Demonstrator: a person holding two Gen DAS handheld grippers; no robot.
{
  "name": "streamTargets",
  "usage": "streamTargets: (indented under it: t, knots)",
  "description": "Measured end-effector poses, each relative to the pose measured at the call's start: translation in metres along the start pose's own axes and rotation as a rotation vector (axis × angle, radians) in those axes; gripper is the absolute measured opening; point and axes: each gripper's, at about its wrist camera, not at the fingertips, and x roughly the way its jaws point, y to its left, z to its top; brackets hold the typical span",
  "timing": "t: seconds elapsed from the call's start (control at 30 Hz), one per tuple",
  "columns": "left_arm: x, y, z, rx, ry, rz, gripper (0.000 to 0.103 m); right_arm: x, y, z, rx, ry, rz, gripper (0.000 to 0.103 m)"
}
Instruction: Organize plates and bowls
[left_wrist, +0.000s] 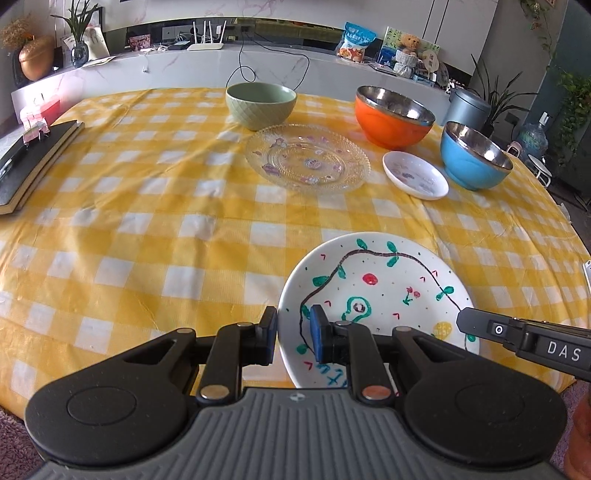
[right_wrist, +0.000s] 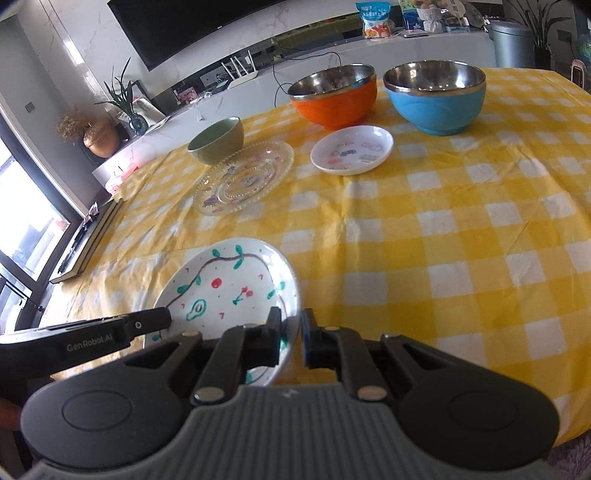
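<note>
"DAS" shows on the right gripper's (right_wrist: 291, 341) finger in the left wrist view; "GenRobot.AI" on the left gripper's (left_wrist: 293, 338) finger in the right wrist view. Only the right view shows a dark wall screen (right_wrist: 192, 26); only the left shows a teddy bear (left_wrist: 408, 44). Both grippers pinch the painted plate (left_wrist: 380, 295), the left on its left rim, the right on its right rim. Beyond them stand a glass plate (left_wrist: 308, 162), small saucer (left_wrist: 415, 175), green bowl (left_wrist: 260, 105), orange bowl (left_wrist: 393, 116) and blue bowl (left_wrist: 476, 157).
</note>
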Motion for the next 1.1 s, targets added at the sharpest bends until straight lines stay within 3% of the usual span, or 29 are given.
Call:
streamTargets:
  t: [0.73, 1.1]
  knots:
    - [0.025, 0.014, 0.018, -0.059, -0.017, 0.018, 0.021, 0.034, 0.005, 0.014, 0.026, -0.017, -0.020, 0.009]
    - [0.030, 0.004, 0.018, 0.010, -0.024, 0.050, 0.021, 0.041, 0.002, 0.014, 0.032, -0.004, -0.032, 0.010]
